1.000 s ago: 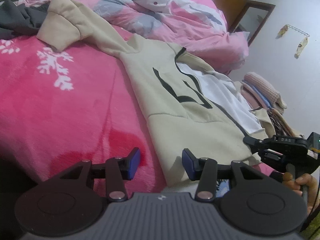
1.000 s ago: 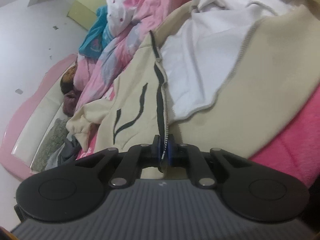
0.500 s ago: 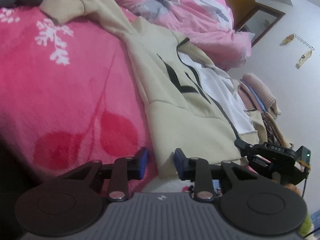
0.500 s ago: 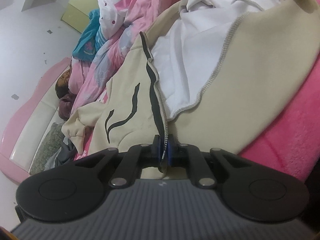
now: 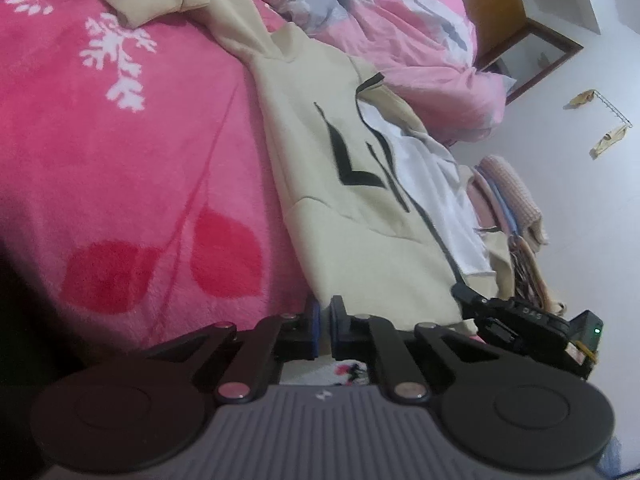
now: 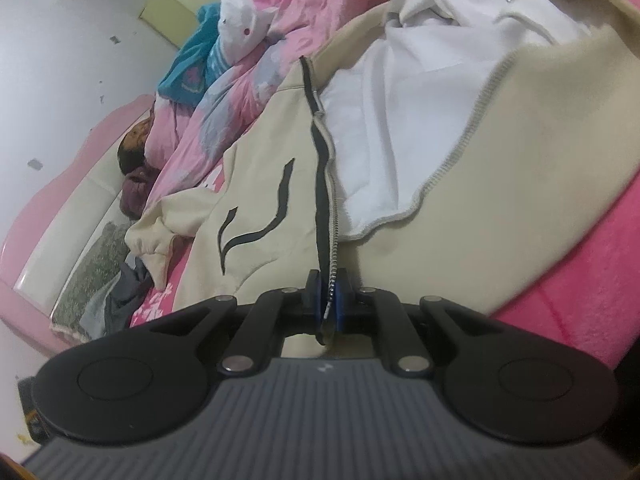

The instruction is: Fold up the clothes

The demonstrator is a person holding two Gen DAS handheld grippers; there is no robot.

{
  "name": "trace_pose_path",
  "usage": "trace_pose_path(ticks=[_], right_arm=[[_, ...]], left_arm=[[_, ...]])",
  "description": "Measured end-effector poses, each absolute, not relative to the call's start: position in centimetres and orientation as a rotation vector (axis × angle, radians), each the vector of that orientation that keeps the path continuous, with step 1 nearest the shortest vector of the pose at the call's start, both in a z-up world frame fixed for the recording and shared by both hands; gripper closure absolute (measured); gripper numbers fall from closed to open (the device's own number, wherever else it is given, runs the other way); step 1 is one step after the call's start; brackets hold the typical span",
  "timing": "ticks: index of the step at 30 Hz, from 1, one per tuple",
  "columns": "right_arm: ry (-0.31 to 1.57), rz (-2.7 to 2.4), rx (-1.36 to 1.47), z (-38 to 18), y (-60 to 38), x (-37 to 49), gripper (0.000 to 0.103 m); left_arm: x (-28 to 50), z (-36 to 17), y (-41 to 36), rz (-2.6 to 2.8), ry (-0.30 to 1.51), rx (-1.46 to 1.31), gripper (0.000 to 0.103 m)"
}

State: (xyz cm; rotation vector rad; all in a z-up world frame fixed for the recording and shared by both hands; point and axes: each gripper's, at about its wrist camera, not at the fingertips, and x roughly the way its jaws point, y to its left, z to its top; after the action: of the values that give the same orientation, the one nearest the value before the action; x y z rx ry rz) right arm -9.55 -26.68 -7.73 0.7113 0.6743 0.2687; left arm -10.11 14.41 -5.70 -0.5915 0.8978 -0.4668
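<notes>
Right gripper (image 6: 329,304): closed nearly pad to pad on the zipper edge (image 6: 325,184) at the hem of a cream zip hoodie (image 6: 500,184), metal teeth and dark tape running between the pads. Left gripper (image 5: 325,322): narrowed to a thin slot at the near hem corner (image 5: 320,294) of the left front panel; cloth meeting the slot, yet hold not confirmed, since the pads hide the contact. In the left wrist view, right gripper (image 5: 528,320) visible low right at the same hem, well apart from the left. Outward from the grip points: hoodie spread front-up across a pink plush blanket (image 5: 132,184), zip open, white lining (image 6: 384,136) exposed between the panels, black stroke motif (image 5: 352,160) on the left panel, one sleeve (image 5: 188,4) trailing far left with its cuff bunched. Further out: rumpled pink quilt (image 5: 384,28) at the far side, stacked folded textiles (image 5: 508,196) at the right beyond the bed edge. Handling, as judged: thick fleece, soft and limp, moderately heavy for a garment, prone to sagging between two grip points and dragging on the plush pile; not fragile, not slippery. Preferred holds: hem corners, ribbed hem band, shoulder seams, cuff; zipper tape stiffer and a secure purchase, though narrow. Garment lying unfolded, halves apart.
</notes>
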Motion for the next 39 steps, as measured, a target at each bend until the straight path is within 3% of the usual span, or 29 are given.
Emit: trace_pose_path(ticks=[14,17,21,26,34,39], right_arm=[[0.679,0.316,0.702,-9.3,-27.5,-9.9,0.098],[0.672,0.317,0.685,-8.8,-28.1,-10.4,0.095],[0.661,0.31,0.662,-7.8,-29.2,-11.3,0.086],[0.568,0.248,0.609,-4.6,-31.4,-12.4,0.083],[0.535,0.464,0.238,1.9,-23.5,-1.4,0.083],[0.635,0.503,0.067,1.0,-17.7,7.2,0.086]], left_arm=[[-9.2,-6.7,13.4,-0.456,0.981,-0.451,0.098],[-9.7,-6.4,13.5,-0.464,0.955,-0.408,0.089],[-10.8,-5.0,15.2,-0.424,0.901,-0.39,0.064],[-10.2,-2.1,17.1,-0.373,0.807,-0.425,0.062],[0.5,1.8,12.4,-0.454,0.718,-0.444,0.061],[9.7,0.5,9.3,-0.374,0.731,-0.399,0.063]])
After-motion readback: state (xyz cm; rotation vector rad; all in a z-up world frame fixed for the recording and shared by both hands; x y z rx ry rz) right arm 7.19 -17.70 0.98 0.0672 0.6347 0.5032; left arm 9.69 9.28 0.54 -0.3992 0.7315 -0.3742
